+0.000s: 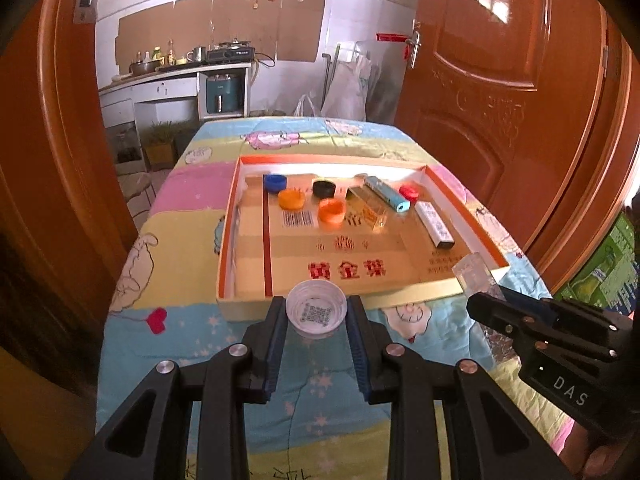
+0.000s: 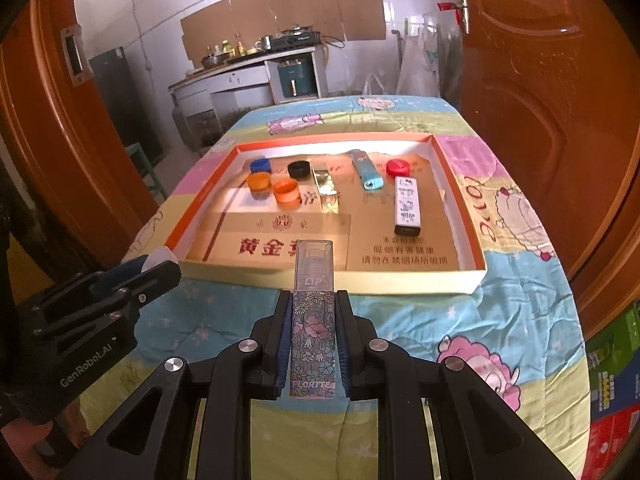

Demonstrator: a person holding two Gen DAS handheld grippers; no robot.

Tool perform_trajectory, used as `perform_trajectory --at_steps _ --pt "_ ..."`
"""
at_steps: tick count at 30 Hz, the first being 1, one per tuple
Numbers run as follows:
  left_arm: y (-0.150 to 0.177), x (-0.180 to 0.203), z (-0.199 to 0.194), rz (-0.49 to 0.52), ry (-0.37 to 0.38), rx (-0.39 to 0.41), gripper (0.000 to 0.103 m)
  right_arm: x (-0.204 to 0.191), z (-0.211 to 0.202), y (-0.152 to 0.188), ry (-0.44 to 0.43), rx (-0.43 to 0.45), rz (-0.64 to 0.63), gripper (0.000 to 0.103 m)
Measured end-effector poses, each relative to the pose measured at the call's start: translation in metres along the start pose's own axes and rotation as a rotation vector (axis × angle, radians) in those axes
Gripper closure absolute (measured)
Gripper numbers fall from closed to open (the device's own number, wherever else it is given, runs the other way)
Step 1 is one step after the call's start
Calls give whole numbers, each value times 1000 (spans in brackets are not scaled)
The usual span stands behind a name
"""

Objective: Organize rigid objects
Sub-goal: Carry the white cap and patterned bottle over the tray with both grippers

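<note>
Tray [image 2: 460,184] wall between grippers & caps [image 2: 286,191].

I see a table covered by a cartoon-print quilt [image 1: 192,208] in pink, yellow and blue patches, with a red heart [image 1: 157,319] on its near left. Through the doorway at the far end I make out a kitchen counter [image 1: 176,74] carrying a metal bowl [image 1: 144,66], bottles [image 1: 164,54] and a black stove [image 1: 231,53]. Under the counter sits a teal appliance [image 1: 222,94]. Brown cardboard sheets [image 1: 224,24] cover the tiled wall above. A wooden door [image 1: 492,72] with a metal handle [image 1: 416,46] stands to the right, and white plastic bags [image 1: 348,88] lean beside it. On the near right I see stacked green and red cartons [image 2: 614,392].
</note>
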State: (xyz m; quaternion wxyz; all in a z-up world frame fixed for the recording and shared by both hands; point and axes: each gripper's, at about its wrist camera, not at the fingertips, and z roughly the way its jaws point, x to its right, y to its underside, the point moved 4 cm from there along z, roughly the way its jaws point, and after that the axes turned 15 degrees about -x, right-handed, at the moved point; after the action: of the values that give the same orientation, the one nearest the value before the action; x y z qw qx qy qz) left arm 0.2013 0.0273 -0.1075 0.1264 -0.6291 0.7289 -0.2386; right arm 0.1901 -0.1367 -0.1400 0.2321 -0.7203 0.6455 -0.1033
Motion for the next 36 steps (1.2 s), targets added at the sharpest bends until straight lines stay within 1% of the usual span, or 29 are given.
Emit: perform_trajectory --at_steps 7,16,27,36 --pt "-16 -3 -4 -17 1 25 73 1 -2 -13 -3 14 -6 83" --pt "-30 -9 1 -38 4 35 73 -2 3 -34 -14 22 -23 83" --pt "-50 -18 22 -63 10 20 73 -4 20 -60 -25 15 -31 83" --pt "-64 -21 40 -71 19 7 73 14 35 -75 -4 6 0 83"
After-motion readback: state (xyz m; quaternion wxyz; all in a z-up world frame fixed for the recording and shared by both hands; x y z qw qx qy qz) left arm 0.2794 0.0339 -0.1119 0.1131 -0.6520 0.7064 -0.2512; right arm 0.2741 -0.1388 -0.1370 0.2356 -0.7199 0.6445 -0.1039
